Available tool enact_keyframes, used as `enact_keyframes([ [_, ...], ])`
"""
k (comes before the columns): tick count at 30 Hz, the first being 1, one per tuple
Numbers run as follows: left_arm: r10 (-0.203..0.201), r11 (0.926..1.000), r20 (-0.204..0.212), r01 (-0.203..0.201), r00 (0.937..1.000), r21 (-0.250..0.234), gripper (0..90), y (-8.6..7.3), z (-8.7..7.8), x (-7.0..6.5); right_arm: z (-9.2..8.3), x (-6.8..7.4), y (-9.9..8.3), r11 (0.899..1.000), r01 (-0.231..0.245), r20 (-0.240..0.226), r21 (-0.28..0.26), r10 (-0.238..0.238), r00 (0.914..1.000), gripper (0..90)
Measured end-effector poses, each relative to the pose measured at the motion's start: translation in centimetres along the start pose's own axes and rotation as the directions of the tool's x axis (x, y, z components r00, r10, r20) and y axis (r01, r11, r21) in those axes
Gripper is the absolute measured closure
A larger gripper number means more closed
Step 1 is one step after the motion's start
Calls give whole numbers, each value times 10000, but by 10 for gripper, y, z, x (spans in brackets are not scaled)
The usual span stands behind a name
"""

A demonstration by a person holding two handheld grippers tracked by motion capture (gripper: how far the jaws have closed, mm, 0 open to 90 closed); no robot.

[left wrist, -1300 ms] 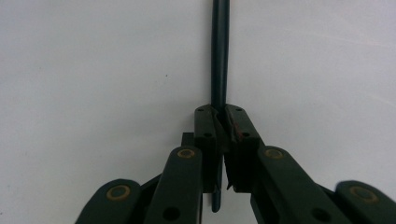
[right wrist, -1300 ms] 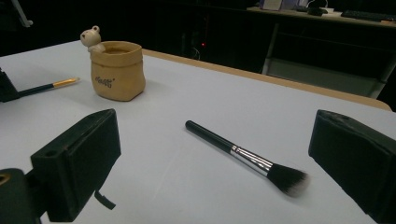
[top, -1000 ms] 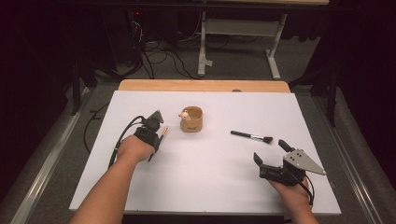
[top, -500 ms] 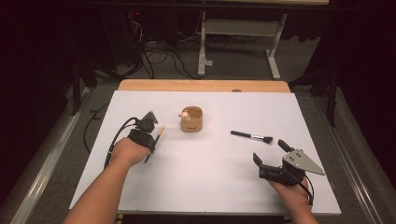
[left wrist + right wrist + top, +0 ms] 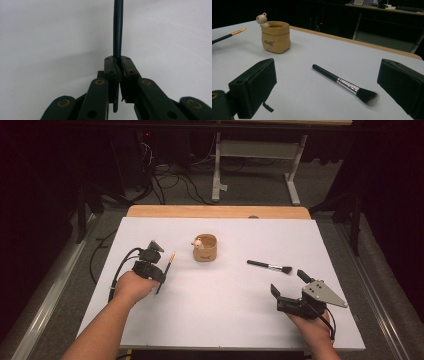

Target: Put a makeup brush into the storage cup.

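Note:
My left gripper [image 5: 159, 274] is at the table's left, shut on a thin paintbrush [image 5: 171, 259] with a dark handle and a gold-orange ferrule that points away from me. In the left gripper view the closed jaws clamp the dark handle [image 5: 118, 30] above the white table. A tan sack-shaped pot [image 5: 205, 248] with a small bear figure on its rim stands mid-table, right of that brush. A black makeup brush [image 5: 270, 266] lies flat, its bristles to the right. My right gripper [image 5: 288, 284] rests open just in front of it, and the brush [image 5: 342, 82] lies beyond its spread pads [image 5: 254, 87].
The white tabletop [image 5: 225, 320] has a wooden strip [image 5: 215, 211] along its far edge. Beyond it are a dark floor, cables and a metal table frame [image 5: 255, 155]. The pot [image 5: 275, 37] and thin brush tip [image 5: 237, 32] sit far left in the right gripper view.
My left hand has drifted left and slightly toward me, away from the pot, with the thin paintbrush still held. The right hand has stayed put.

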State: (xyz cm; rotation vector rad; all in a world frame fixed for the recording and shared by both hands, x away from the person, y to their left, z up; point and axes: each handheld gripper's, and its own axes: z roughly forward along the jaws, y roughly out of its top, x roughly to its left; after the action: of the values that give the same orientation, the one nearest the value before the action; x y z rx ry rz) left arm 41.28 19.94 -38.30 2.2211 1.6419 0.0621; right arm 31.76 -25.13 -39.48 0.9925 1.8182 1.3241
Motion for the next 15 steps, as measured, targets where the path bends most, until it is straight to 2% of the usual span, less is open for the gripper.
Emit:
enact_keyframes([
  [6,17,9973,115,-8,9999,-739,844,-5,-4,1,0,1,0,10000,3,35,5,-3,10000,37],
  [11,121,9938,83,-111,9999,-1102,844,-9,-6,2,0,1,0,10000,3,38,5,-4,10000,37],
  [15,-29,9890,177,55,9998,-1477,844,-11,-7,3,1,1,0,10000,-33,49,-48,33,10000,37],
])
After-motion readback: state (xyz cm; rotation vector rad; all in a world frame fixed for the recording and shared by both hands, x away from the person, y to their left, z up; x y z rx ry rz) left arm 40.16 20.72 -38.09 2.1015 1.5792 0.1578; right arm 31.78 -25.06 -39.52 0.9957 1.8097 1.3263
